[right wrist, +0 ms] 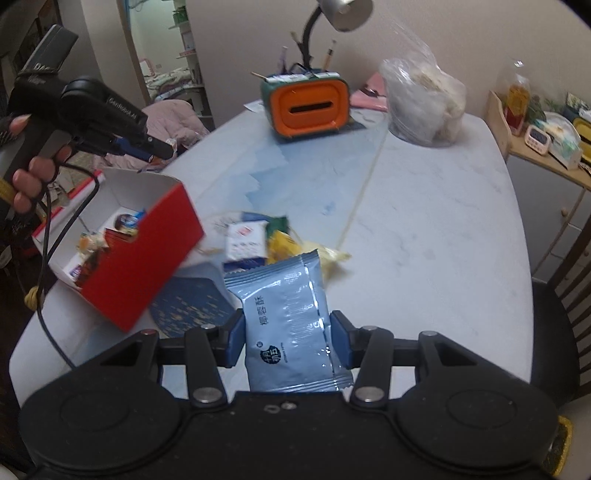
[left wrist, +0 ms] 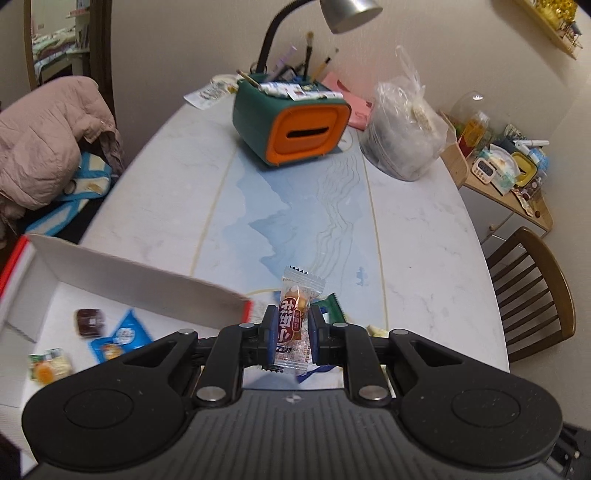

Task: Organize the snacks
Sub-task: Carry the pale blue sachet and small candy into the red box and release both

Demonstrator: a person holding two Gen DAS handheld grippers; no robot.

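Observation:
My left gripper is shut on a clear-wrapped orange-brown snack and holds it above the table, just right of the red box. The left gripper also shows in the right wrist view, above the box. The red box with a white inside holds several snacks. My right gripper is shut on a light blue snack packet. A pile of loose snacks lies on the table beyond it.
A green and orange tissue box organiser with pens and a lamp stands at the far end. A clear plastic bag sits to its right. A dark blue hexagonal coaster lies by the box. A wooden chair stands at the right.

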